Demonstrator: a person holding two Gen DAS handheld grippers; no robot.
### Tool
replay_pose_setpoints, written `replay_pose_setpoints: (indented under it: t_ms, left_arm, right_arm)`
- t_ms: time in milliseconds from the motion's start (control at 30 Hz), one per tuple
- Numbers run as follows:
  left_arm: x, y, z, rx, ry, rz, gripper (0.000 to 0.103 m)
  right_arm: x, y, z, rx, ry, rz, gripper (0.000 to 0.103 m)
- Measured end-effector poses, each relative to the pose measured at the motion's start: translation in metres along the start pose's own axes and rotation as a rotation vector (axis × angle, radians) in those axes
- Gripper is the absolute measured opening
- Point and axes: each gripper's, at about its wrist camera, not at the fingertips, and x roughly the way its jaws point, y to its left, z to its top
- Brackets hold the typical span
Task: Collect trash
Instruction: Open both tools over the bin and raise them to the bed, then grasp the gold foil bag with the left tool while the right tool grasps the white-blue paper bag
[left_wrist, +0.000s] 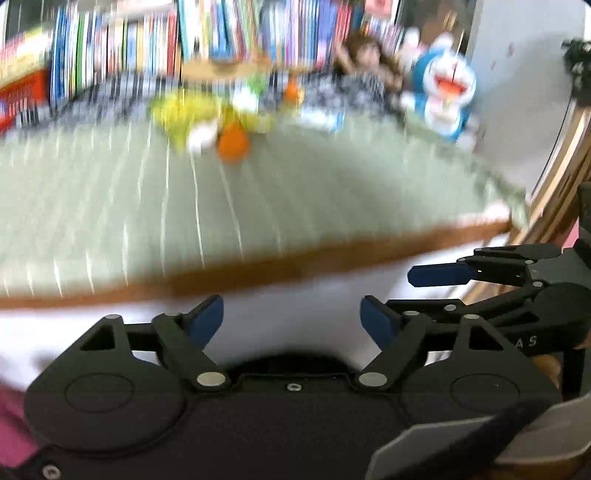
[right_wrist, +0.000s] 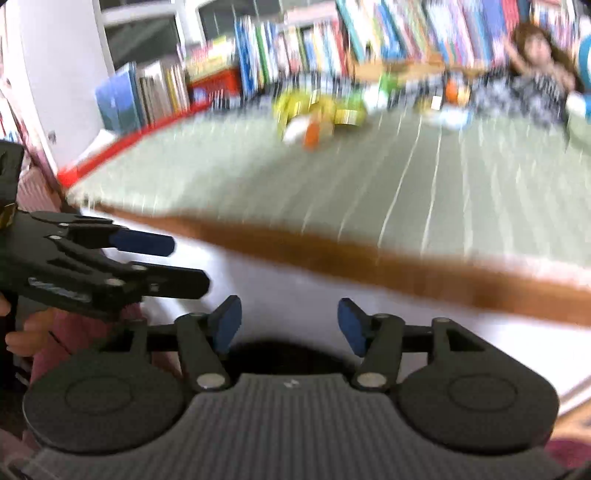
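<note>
Motion blurs both views. A heap of trash lies at the far middle of the green striped tablecloth (left_wrist: 110, 206): yellow wrappers (left_wrist: 177, 110), a white crumpled piece (left_wrist: 201, 134) and an orange piece (left_wrist: 232, 142). The right wrist view shows the same yellow wrappers (right_wrist: 317, 107) and orange piece (right_wrist: 313, 134). My left gripper (left_wrist: 291, 319) is open and empty, held short of the table's brown front edge (left_wrist: 258, 273). My right gripper (right_wrist: 290, 325) is open and empty too, beside the left gripper (right_wrist: 188, 264). From the left wrist, the right gripper (left_wrist: 400, 291) shows at the right.
Rows of books (left_wrist: 147, 40) line the back of the table. A blue cartoon plush (left_wrist: 445, 85) and a doll (left_wrist: 365, 70) stand at the back right. A red box edge (right_wrist: 122, 144) runs along the left side. A hand in a pink sleeve (right_wrist: 33, 332) holds the left gripper.
</note>
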Motion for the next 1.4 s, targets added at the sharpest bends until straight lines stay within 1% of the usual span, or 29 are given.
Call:
replay_pose_setpoints:
  t_ms: [67,167,200,333,433,500,567,600,667,767,833,867,1067,1133,1167,1233,1300,1400]
  left_arm:
    - [-0.004,0.002,0.017,0.01,-0.071,0.016,0.085]
    - [-0.003,0.006,0.04,0.004,-0.138,0.069,0.086]
    - [-0.001,0.009,0.049,-0.004,-0.164,0.084,0.087]
    - [0.013,0.034,0.08,-0.07,-0.217,0.114,0.09]
    - [0.033,0.059,0.11,-0.147,-0.241,0.105,0.095]
    - [0.053,0.079,0.131,-0.196,-0.237,0.095,0.096]
    - [0.076,0.096,0.151,-0.243,-0.228,0.084,0.097]
    - [0.087,0.104,0.159,-0.266,-0.22,0.085,0.097]
    - [0.112,0.118,0.174,-0.321,-0.192,0.097,0.097]
    - [0.147,0.133,0.189,-0.375,-0.148,0.1,0.097]
    - [0.166,0.14,0.195,-0.413,-0.123,0.13,0.097]
    - [0.174,0.142,0.195,-0.422,-0.116,0.133,0.097]
    - [0.212,0.154,0.197,-0.491,-0.051,0.087,0.097]
    - [0.222,0.158,0.197,-0.519,-0.024,0.053,0.091]
    - [0.225,0.159,0.196,-0.532,-0.009,0.034,0.077]
    - [0.227,0.159,0.194,-0.543,-0.011,0.021,0.071]
    - [0.222,0.157,0.195,-0.533,-0.027,0.014,0.065]
    - [0.211,0.154,0.197,-0.536,-0.059,0.005,0.064]
  right_arm:
    - [-0.001,-0.006,0.016,-0.013,-0.045,-0.037,0.077]
    - [0.002,-0.014,0.037,-0.019,-0.094,-0.089,0.082]
    - [0.003,-0.02,0.041,-0.02,-0.106,-0.107,0.085]
    - [0.015,-0.042,0.067,-0.02,-0.132,-0.182,0.088]
    - [0.03,-0.063,0.087,0.004,-0.15,-0.225,0.091]
    - [0.042,-0.078,0.102,0.012,-0.161,-0.257,0.093]
    - [0.057,-0.093,0.117,0.012,-0.16,-0.275,0.098]
    - [0.065,-0.1,0.123,0.009,-0.154,-0.279,0.102]
    - [0.084,-0.113,0.135,0.005,-0.14,-0.295,0.103]
    - [0.116,-0.132,0.152,0.003,-0.112,-0.317,0.103]
    - [0.136,-0.141,0.161,0.011,-0.093,-0.322,0.103]
    - [0.146,-0.144,0.165,0.006,-0.082,-0.326,0.103]
    - [0.199,-0.149,0.181,-0.081,0.0,-0.382,0.103]
    - [0.212,-0.155,0.184,-0.073,0.044,-0.39,0.102]
    - [0.215,-0.158,0.184,-0.058,0.056,-0.383,0.099]
    - [0.214,-0.161,0.184,-0.014,0.055,-0.355,0.078]
    - [0.206,-0.158,0.182,-0.007,0.044,-0.343,0.056]
    - [0.19,-0.151,0.181,-0.018,0.023,-0.328,0.043]
